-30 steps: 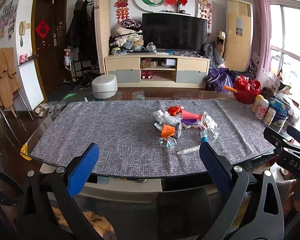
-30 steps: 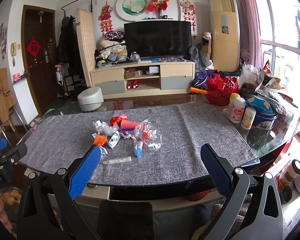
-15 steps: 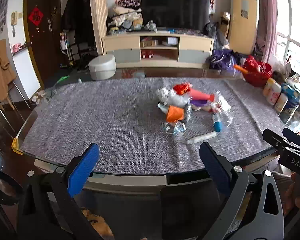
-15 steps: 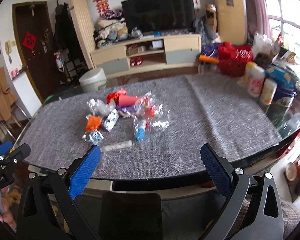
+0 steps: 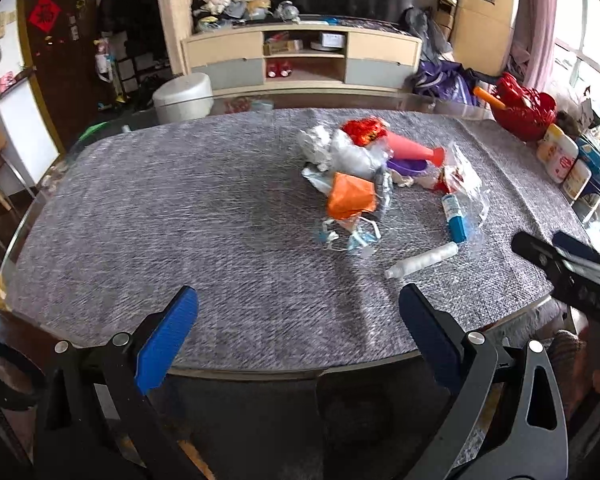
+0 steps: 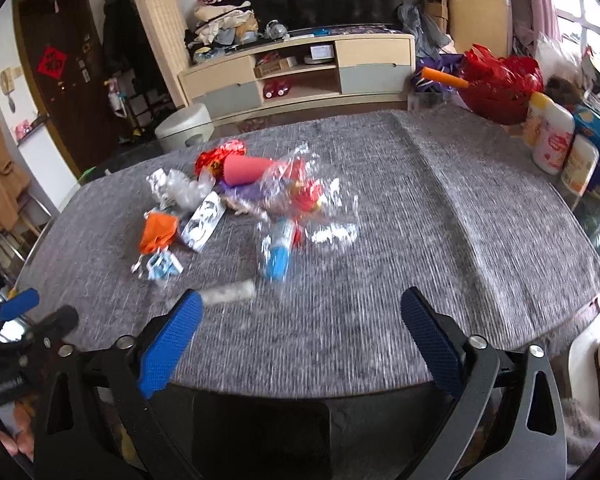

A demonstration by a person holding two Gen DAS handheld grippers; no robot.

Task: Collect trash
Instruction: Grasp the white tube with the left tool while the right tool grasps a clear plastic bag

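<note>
A pile of trash lies on the grey table mat [image 5: 180,208]: an orange wrapper [image 5: 350,196], a pink cone [image 5: 414,151], a red foil wrapper [image 5: 364,130], crumpled clear plastic [image 5: 342,152], a blue tube [image 5: 454,216] and a white tube [image 5: 422,260]. The right wrist view shows the same pile: orange wrapper [image 6: 158,232], pink cone [image 6: 246,168], blue tube [image 6: 278,252], white tube [image 6: 228,292]. My left gripper [image 5: 298,334] is open and empty over the near table edge. My right gripper [image 6: 300,332] is open and empty, close to the white tube.
Bottles and a tin [image 5: 564,160] and a red basket [image 5: 524,110] stand at the table's right end; the bottles also show in the right wrist view [image 6: 552,136]. A white bin [image 5: 182,96] stands on the floor beyond the table. A TV cabinet [image 5: 300,60] lines the far wall.
Both grippers have moved forward and tilted down over the table. The trash pile now looks nearer and larger. Both stay open.
</note>
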